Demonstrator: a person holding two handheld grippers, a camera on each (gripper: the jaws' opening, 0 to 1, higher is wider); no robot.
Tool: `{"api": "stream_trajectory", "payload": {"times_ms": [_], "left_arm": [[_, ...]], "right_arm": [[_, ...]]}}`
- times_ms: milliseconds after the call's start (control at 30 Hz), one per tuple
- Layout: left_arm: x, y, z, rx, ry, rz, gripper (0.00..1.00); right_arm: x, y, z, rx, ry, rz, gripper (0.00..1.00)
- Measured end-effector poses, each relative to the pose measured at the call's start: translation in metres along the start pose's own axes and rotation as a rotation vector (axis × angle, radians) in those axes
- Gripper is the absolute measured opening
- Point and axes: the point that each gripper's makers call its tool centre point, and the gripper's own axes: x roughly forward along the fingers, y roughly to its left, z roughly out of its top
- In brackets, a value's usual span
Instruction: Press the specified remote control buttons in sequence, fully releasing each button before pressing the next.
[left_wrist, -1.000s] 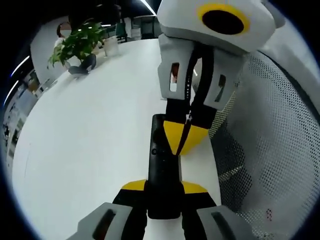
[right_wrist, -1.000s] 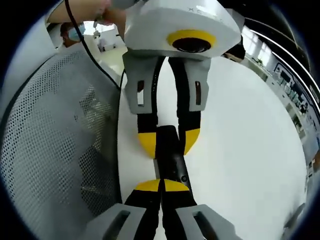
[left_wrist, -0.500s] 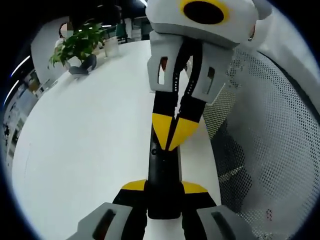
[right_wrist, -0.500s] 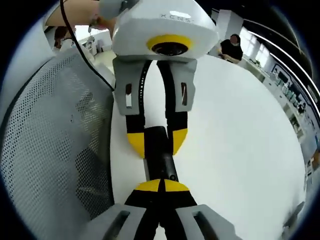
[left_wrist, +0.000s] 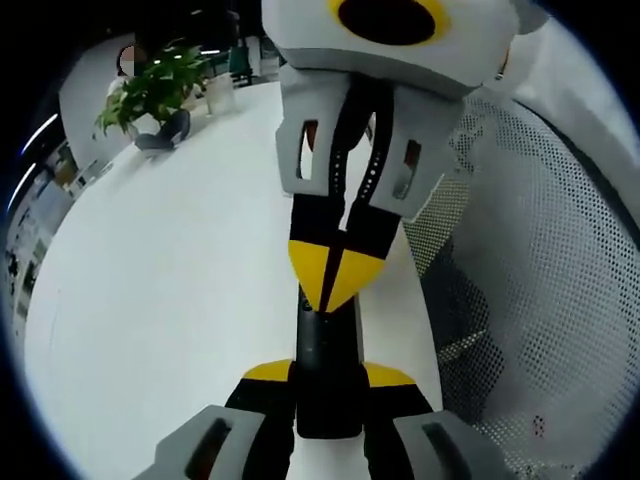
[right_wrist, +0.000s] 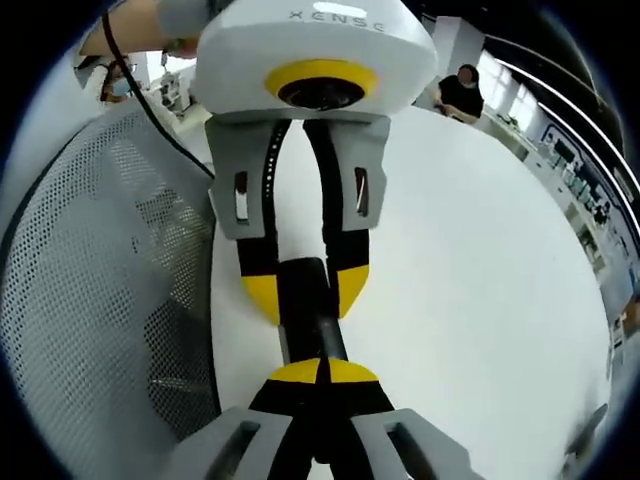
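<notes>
Remote control, a slim black plastic bar (left_wrist: 326, 375), lies on the round white table (left_wrist: 170, 300) close to its edge, and the left gripper (left_wrist: 327, 378) has its yellow-tipped jaws clamped on the near end of it. In the right gripper view the same remote (right_wrist: 305, 312) runs from 12 o'clock down to 6 o'clock, and the right gripper (right_wrist: 321, 372) holds its jaws pressed together, tips on top of the bar. The buttons are hidden under these tips; which one is touched I cannot tell. At 3 o'clock in the left gripper view a grey mesh chair back (left_wrist: 540, 290) stands just beside the table edge. Toward 9 and 10 o'clock the tabletop is wide and bare up to a green potted plant (left_wrist: 150, 95) at the far rim.
</notes>
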Motion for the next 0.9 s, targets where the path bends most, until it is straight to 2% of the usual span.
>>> {"api": "stream_trajectory", "payload": {"times_ms": [167,267,367,567,700,900], "left_arm": [[0.0,0.0,0.0,-0.001,0.001,0.005,0.22],[0.0,0.0,0.0,-0.002,0.002,0.006,0.22],[0.0,0.0,0.0,-0.001,0.001,0.005,0.22],[0.0,0.0,0.0,-0.005,-0.003,0.005,0.22],[0.0,0.001,0.0,-0.016,-0.009,0.003,0.22],[0.0,0.0,0.0,-0.014,-0.007,0.003,0.23]], "right_arm": [[-0.002,-0.001,0.001,0.05,-0.017,0.058,0.0],[-0.004,-0.01,0.0,0.05,-0.004,0.032,0.0],[-0.001,-0.01,-0.005,0.074,0.025,0.071,0.0],[0.001,-0.011,-0.001,0.052,0.049,0.109,0.0],[0.004,-0.013,-0.001,0.096,0.096,0.142,0.0],[0.006,-0.015,-0.002,0.158,0.118,0.169,0.0]]}}
